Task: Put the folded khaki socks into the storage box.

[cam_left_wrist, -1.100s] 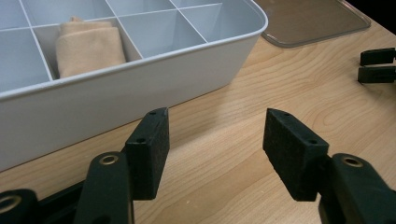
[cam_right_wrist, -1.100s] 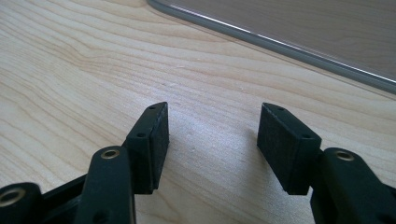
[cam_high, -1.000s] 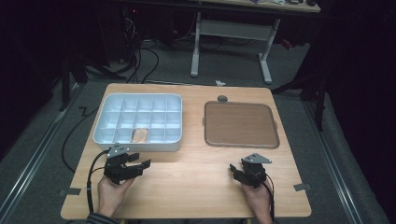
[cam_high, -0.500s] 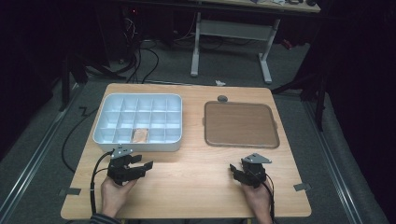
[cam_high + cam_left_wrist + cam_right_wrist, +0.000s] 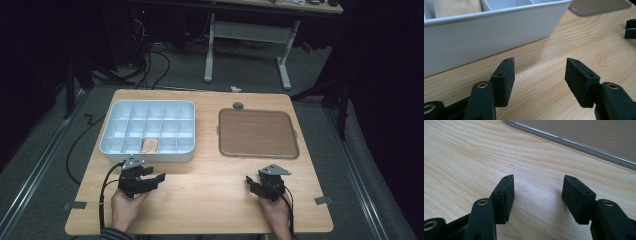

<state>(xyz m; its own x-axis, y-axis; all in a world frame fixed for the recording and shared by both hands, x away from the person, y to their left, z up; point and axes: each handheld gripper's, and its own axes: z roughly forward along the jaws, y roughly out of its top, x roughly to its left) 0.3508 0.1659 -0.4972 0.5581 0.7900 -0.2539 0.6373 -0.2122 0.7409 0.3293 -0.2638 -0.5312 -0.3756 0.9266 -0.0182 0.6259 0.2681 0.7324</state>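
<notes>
Starting at the left of the high view, I see the white plastic compartment tray (image 5: 148, 131) sitting on the light wooden desk (image 5: 200, 195), its grid of cells mostly bare. One cell in its near row holds a small tan, cloth-like piece (image 5: 149, 145); I cannot tell exactly what it is. In the left gripper view the same piece (image 5: 456, 7) shows at the top left, behind the tray's white front wall (image 5: 486, 40).

Just in front of that tray, near its front left corner, I have the left tongs (image 5: 156, 176) in my left hand (image 5: 125, 210), low over the desk and pointing toward the right. Their jaws are spread wide with nothing between them but bare wood, and they touch neither the tray nor the tan piece, which lies close by.

Further right, the flat brown square lid with rounded corners (image 5: 258, 133) lies on the desk beside the tray, apart from it. A small dark round thing (image 5: 238, 105) sits just beyond its far edge.

Last, the right tongs (image 5: 249, 182) rest in my right hand (image 5: 277, 217) in front of the brown lid. In the right gripper view their jaws stand spread, empty, over wood, with the lid's edge (image 5: 574, 142) ahead.
</notes>
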